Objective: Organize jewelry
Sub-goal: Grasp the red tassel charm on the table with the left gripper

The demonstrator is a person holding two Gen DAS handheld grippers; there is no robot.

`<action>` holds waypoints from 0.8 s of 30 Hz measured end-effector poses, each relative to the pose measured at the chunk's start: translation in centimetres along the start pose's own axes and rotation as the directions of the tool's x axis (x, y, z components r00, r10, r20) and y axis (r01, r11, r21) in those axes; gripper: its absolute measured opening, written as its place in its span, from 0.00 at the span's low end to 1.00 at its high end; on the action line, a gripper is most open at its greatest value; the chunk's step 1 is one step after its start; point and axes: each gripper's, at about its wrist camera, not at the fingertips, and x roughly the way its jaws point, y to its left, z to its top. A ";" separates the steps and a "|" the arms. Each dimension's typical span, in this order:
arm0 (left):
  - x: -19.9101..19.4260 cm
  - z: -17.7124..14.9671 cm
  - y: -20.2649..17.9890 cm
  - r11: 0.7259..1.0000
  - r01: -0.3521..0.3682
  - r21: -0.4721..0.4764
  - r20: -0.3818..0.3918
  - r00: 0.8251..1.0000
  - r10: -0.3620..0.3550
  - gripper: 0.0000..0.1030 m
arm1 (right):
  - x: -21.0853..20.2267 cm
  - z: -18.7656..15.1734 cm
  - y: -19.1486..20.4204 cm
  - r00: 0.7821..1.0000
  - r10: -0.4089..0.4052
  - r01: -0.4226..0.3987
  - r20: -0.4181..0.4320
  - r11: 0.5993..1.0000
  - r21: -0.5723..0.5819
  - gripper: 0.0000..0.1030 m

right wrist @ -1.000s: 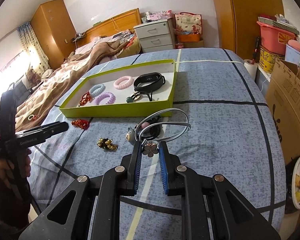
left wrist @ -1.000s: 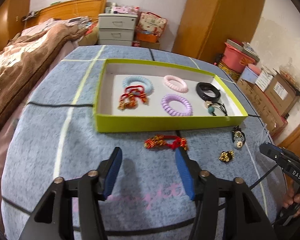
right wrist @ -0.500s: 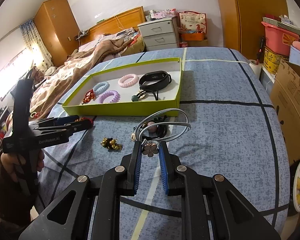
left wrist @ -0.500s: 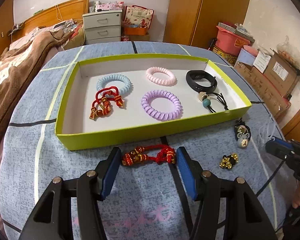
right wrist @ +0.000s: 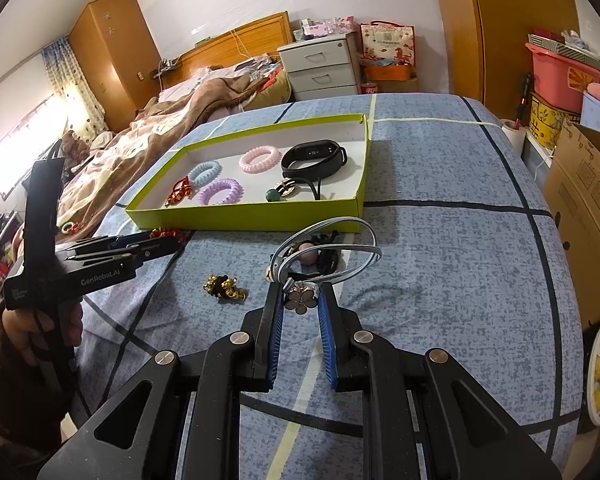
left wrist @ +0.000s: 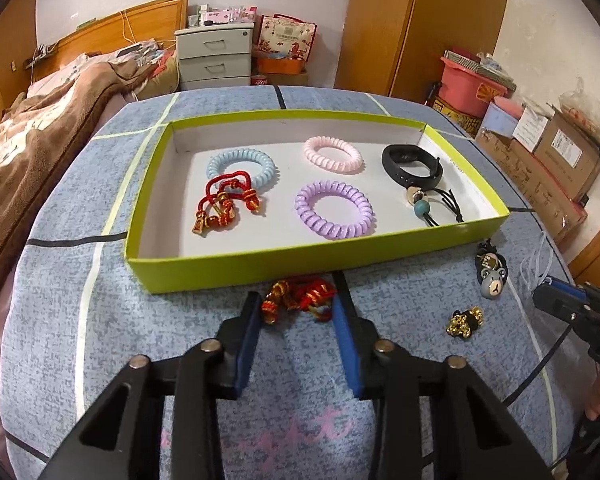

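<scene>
A green tray on the blue bedspread holds blue, pink and purple coil bands, a red knotted bracelet, a black watch band and a beaded cord. My left gripper is closing around a second red bracelet, bunched between its blue pads just in front of the tray wall. My right gripper is shut on a silver headband with a pink flower charm. The left gripper also shows in the right wrist view.
A bear charm and a small gold-and-black trinket lie on the bedspread right of the left gripper. A bed with a brown blanket is at left, cardboard boxes at right.
My left gripper moved forward to the red bracelet and narrowed its jaws, bunching the bracelet between the pads. The right gripper kept still, holding the headband.
</scene>
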 end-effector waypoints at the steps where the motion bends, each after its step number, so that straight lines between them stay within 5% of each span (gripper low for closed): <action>1: 0.0 0.0 0.0 1.000 0.004 -0.003 0.000 1.000 -0.004 0.23 | 0.0 0.0 0.0 1.000 -0.001 0.001 0.000 1.000 -0.001 0.18; 6: -0.1 -0.1 0.0 1.000 0.007 -0.006 0.002 1.000 -0.007 0.15 | -0.1 0.0 0.1 1.000 -0.002 0.002 0.002 1.000 0.000 0.18; 24: -2.9 -0.3 0.7 0.999 0.035 -0.042 0.065 0.997 -0.033 0.14 | -0.8 0.6 1.3 1.000 -0.003 0.004 0.025 1.000 -0.024 0.18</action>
